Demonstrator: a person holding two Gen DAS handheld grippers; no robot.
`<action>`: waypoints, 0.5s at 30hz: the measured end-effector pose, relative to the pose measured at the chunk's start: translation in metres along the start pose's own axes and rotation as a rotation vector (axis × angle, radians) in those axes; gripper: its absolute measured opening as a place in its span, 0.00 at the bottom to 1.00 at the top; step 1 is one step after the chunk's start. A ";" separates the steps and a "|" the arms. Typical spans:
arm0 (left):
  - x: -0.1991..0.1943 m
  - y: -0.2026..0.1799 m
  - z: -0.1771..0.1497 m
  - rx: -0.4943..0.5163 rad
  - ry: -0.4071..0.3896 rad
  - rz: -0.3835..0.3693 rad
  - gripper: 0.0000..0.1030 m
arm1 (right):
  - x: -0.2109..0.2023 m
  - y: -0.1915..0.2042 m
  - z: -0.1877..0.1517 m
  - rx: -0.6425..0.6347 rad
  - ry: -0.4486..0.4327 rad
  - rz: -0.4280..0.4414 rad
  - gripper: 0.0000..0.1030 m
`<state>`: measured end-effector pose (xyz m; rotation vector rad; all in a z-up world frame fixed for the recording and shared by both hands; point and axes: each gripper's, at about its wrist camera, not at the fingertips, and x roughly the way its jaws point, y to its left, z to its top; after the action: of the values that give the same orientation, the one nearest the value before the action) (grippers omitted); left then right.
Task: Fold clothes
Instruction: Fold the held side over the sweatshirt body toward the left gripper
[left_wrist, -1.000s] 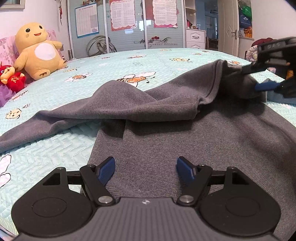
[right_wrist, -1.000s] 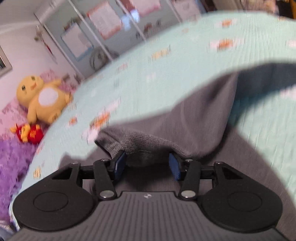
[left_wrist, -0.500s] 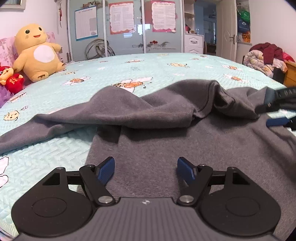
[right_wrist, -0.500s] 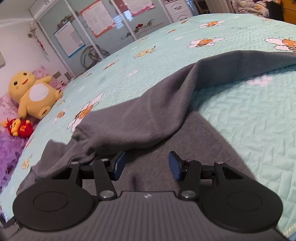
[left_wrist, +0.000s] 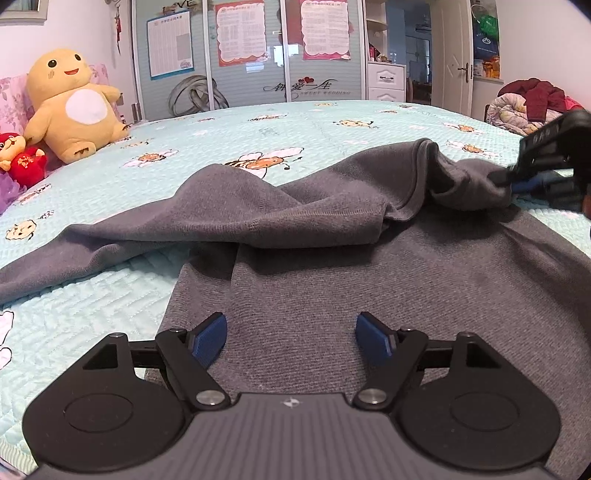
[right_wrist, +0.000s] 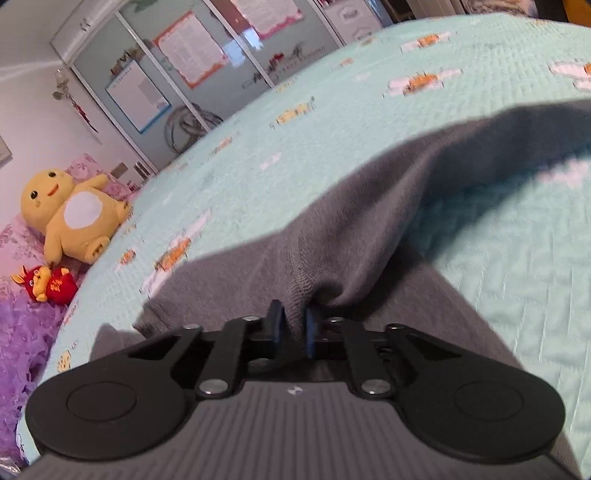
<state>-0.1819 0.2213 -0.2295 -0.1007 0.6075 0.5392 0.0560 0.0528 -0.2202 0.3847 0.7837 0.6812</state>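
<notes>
Right now a dark grey knitted sweater (left_wrist: 332, 280) lies spread on the bed's pale turquoise quilted bedspread (left_wrist: 74, 314), which is stitched in a herringbone pattern and printed with cartoon bees. The knit is fine-ribbed and matte; its body lies flat in the foreground of the left wrist view, while a soft fold is humped across it from about nine o'clock to two o'clock, with a stitched hem showing along the fold's edge. The left gripper (left_wrist: 290, 334) hovers low over the flat body of the sweater with its blue ridged pads (left_wrist: 208, 338) set wide apart and nothing caught between them. The right gripper (right_wrist: 294, 326) is closing, its jaws nearly together, and a bunched pinch of the grey knit is squeezed between its dark blue pads; in the left wrist view that same gripper (left_wrist: 517, 182) appears at about two o'clock, clamped on the gathered end of the fold. From the pinch, the fabric fans out in puckered creases toward one o'clock in the right wrist view. At ten o'clock, a plump yellow plush toy with a white belly (left_wrist: 72, 105) sits against the pink floral headboard, and a small red plush doll (left_wrist: 22, 160) sits just beside it. A grey sliding-door wardrobe with paper posters (left_wrist: 251, 55) stands beyond the bed at twelve o'clock.
</notes>
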 end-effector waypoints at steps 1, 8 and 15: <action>0.000 0.000 0.000 -0.001 0.000 -0.001 0.78 | -0.002 -0.001 0.003 0.005 -0.015 0.007 0.09; -0.001 0.000 -0.001 0.001 0.001 -0.002 0.78 | 0.005 -0.014 -0.019 0.134 0.090 0.042 0.39; 0.000 -0.001 -0.001 0.005 0.000 -0.002 0.79 | 0.005 0.008 -0.003 0.060 0.058 0.050 0.10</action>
<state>-0.1822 0.2204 -0.2300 -0.0963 0.6092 0.5359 0.0531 0.0624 -0.2208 0.4419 0.8530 0.7188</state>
